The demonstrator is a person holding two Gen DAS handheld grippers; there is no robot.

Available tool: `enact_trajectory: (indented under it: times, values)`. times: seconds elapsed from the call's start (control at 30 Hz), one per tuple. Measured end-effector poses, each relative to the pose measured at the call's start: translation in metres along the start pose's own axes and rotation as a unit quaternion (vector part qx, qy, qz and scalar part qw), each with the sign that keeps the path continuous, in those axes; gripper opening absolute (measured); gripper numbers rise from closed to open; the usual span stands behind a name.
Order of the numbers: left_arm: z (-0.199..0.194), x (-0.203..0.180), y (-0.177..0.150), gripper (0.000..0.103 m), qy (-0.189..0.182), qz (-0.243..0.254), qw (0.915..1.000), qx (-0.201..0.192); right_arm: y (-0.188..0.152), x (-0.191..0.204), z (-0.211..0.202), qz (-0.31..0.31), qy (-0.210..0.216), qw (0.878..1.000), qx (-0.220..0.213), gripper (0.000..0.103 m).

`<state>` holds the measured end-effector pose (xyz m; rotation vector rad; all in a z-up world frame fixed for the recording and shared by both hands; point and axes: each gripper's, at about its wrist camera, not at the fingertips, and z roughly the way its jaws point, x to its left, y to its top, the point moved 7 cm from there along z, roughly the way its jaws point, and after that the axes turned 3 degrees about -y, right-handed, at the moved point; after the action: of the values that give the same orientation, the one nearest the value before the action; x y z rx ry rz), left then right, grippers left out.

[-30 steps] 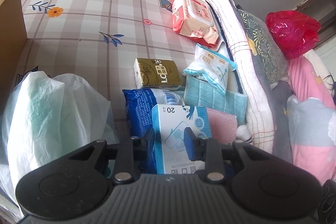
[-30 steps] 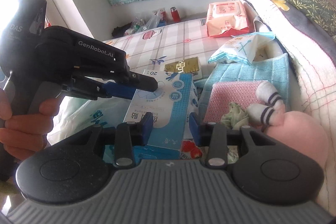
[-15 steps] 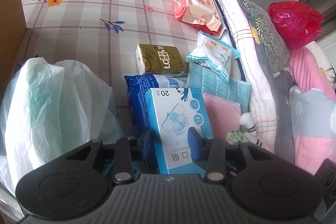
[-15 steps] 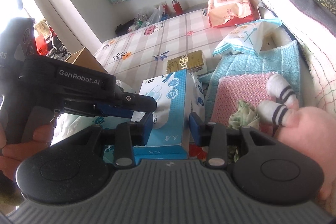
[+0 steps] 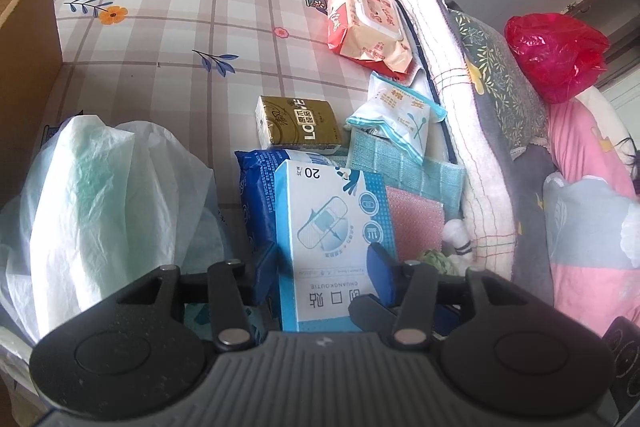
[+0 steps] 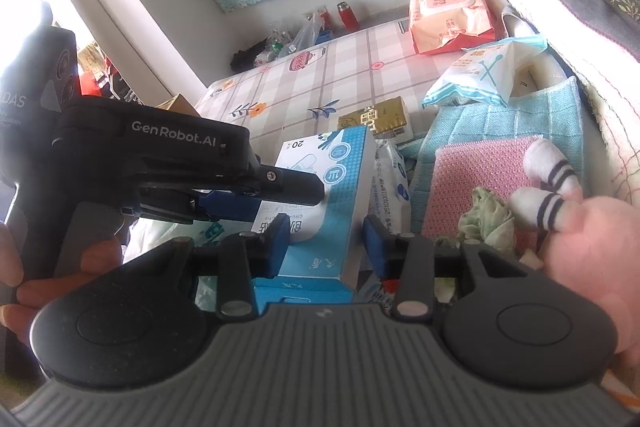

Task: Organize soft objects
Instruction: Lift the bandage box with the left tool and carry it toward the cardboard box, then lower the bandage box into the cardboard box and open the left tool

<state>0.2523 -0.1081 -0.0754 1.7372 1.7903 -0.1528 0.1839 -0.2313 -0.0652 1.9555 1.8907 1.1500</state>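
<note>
Left wrist view
Left claw (image 5: 326,269): I see its jaws opening, with the plaster box (image 5: 332,235) between the blue pads; the left pad sits at the box's edge, the right pad over its right edge, and I read no squeeze on it.
Box: it lies on top of a blue pack (image 5: 256,195), on the bed (image 5: 160,39), print upside down to me.
Beside the box: a pink sponge (image 5: 416,211) to its right, lying on a teal cloth (image 5: 404,167).
Further up the bed: a gold tissue pack (image 5: 298,123), a swab bag (image 5: 400,119), then a wipes pack (image 5: 368,23) against the rolled blanket (image 5: 452,99).
Left side: a white plastic bag (image 5: 96,203), and a cardboard box (image 5: 24,39) at the frame's edge.
Right side: a red bag (image 5: 556,55) on top of the pillows.

Right wrist view
Right claw (image 6: 326,237): partly open, its pads either side of the box's near end (image 6: 332,195); I cannot tell whether they touch it.
Left claw from outside (image 6: 260,193): it reaches in from the left at the box's side, held by a hand (image 6: 48,283).
Right of the box: sponge (image 6: 480,179) on the cloth (image 6: 500,123), a green rag (image 6: 488,215), and a pink plush (image 6: 580,239) with striped feet lying on the sponge.
</note>
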Motion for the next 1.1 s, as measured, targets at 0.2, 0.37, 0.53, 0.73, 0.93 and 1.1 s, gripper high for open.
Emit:
enact_trajectory:
  times: [0.2,0.37,0.53,0.73,0.93,1.1]
  values:
    - [-0.055,0.003,0.004,0.050,-0.008,0.001,0.9987,-0.050,0.013,0.029,-0.027,-0.007,0.017,0.999,-0.030,0.040]
    - [-0.113,0.029,0.014,0.050,-0.003,-0.018,0.9944,-0.104,0.028,0.078,-0.037,-0.029,0.049,0.997,-0.052,0.040]
    - [-0.170,0.079,0.022,0.050,0.022,-0.054,0.9861,-0.156,0.041,0.146,-0.025,-0.053,0.097,0.992,-0.053,0.040]
    - [-0.215,0.161,0.030,0.053,0.069,-0.098,0.9762,-0.181,0.042,0.241,0.015,-0.093,0.147,0.984,-0.027,0.041]
    - [-0.210,0.230,0.051,0.055,0.071,-0.132,0.9765,-0.155,0.031,0.313,0.073,-0.113,0.147,0.983,0.010,0.041]
    - [-0.176,0.267,0.059,0.056,0.059,-0.156,0.9790,-0.117,0.023,0.332,0.109,-0.158,0.099,0.982,0.004,0.042]
